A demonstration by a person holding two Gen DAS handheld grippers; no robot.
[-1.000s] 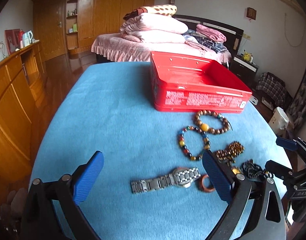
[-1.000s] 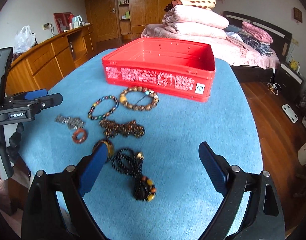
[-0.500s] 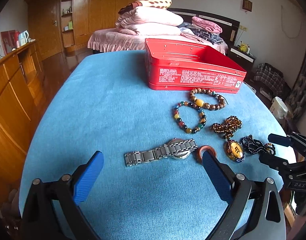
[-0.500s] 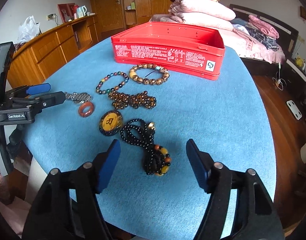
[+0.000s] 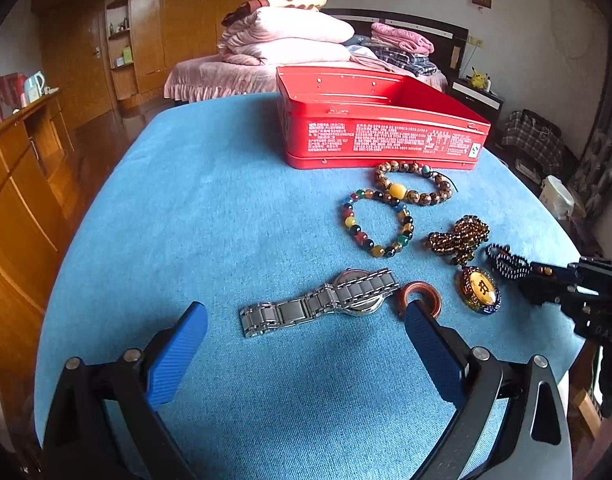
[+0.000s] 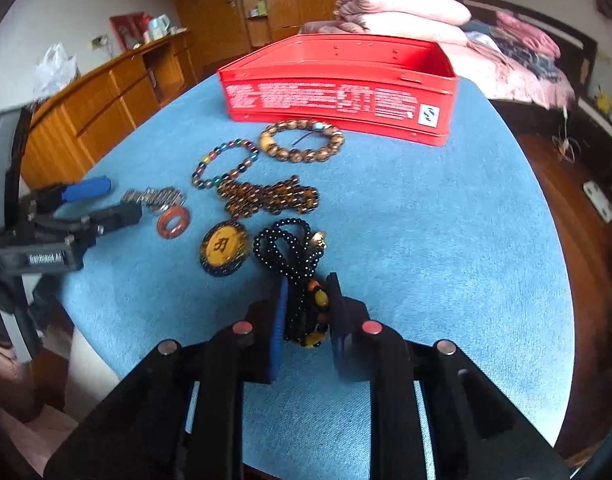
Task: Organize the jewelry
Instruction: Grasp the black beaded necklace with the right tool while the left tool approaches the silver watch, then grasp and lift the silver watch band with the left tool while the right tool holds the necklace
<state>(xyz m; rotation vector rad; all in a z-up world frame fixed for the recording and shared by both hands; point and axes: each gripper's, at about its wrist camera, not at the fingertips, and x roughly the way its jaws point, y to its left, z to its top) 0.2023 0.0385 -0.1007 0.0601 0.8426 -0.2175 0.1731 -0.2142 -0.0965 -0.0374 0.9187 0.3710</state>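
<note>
Jewelry lies on a blue cloth before an open red tin [image 5: 382,136] [image 6: 338,92]. My right gripper [image 6: 308,300] is shut on the near end of a black bead necklace [image 6: 289,248] [image 5: 506,264], which still lies on the cloth. My left gripper [image 5: 306,332] is open just short of a steel watch [image 5: 318,306] [image 6: 157,198] and a red ring [image 5: 422,300] [image 6: 173,222]. Nearby lie a yellow pendant [image 5: 480,290] [image 6: 223,248], a brown bead strand [image 5: 460,238] [image 6: 269,198], a multicolour bracelet [image 5: 376,222] [image 6: 225,164] and a brown bracelet [image 5: 414,188] [image 6: 301,142].
The blue-covered table [image 5: 205,208] ends close behind both grippers. A wooden sideboard [image 5: 13,184] stands to the left and a bed with folded pink bedding [image 5: 289,40] is behind the tin. The tin looks empty inside.
My right gripper has moved forward and closed on the black bead necklace. My left gripper has edged closer to the watch and stays open.
</note>
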